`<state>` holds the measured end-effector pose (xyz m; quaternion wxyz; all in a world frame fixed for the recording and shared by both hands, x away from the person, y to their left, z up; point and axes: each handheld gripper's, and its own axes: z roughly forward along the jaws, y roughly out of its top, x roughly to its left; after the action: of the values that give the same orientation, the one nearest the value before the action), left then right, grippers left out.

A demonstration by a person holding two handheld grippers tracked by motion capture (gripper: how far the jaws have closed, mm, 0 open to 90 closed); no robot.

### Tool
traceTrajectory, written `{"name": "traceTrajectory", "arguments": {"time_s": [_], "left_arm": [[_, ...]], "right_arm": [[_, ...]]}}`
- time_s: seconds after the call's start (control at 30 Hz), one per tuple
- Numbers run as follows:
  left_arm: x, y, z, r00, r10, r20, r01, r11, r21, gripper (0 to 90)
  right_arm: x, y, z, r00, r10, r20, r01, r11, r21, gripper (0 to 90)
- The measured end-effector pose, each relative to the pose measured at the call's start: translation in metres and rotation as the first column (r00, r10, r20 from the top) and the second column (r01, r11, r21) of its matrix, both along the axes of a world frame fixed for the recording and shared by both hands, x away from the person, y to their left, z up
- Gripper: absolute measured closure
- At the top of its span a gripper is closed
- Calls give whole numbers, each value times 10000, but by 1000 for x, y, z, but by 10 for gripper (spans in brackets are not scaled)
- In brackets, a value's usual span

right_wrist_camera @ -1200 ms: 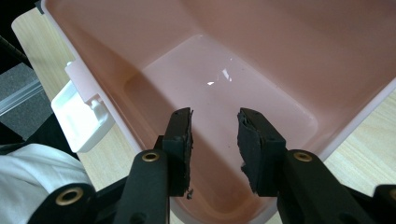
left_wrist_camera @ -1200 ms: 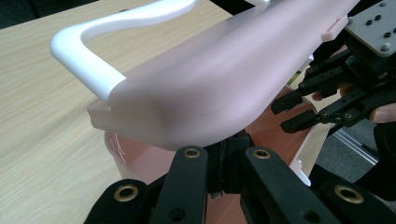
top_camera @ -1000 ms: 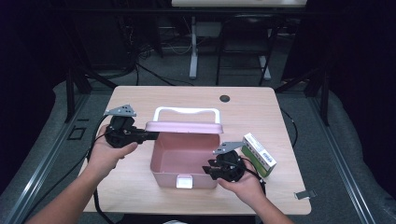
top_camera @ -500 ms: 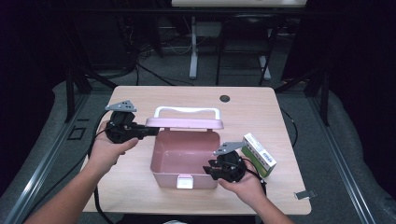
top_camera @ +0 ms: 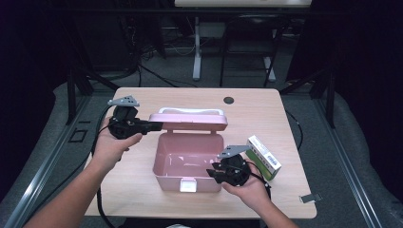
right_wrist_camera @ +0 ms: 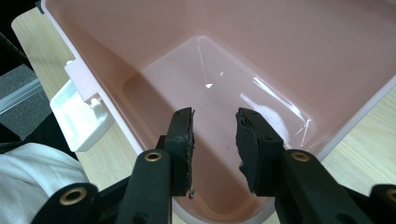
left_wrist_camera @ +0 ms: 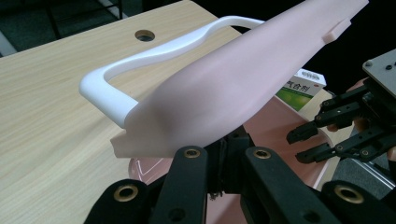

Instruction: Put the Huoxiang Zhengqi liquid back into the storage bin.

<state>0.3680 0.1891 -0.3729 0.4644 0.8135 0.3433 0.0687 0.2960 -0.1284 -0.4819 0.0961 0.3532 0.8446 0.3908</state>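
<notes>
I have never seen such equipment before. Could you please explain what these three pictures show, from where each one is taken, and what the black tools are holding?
A person sits at a wooden table and holds one handheld two-jaw gripper in each hand. One picture comes from a fixed camera above the table; the other two come from small cameras riding on each gripper. The left gripper is shut on the lid of a pink box, holding it raised; the lid has a white handle. The right gripper is open, holds nothing, and points into the empty box. A green-and-white carton lies beside the box.
</notes>
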Motion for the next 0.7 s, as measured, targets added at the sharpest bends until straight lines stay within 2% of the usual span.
{"name": "traceTrajectory", "arguments": {"time_s": [0.7], "left_arm": [[15,1,1,9996,288,52,-288,9995,-113,898]], "right_arm": [[0,-1,0,10000,-9,7,9,9999,120,661]]}}
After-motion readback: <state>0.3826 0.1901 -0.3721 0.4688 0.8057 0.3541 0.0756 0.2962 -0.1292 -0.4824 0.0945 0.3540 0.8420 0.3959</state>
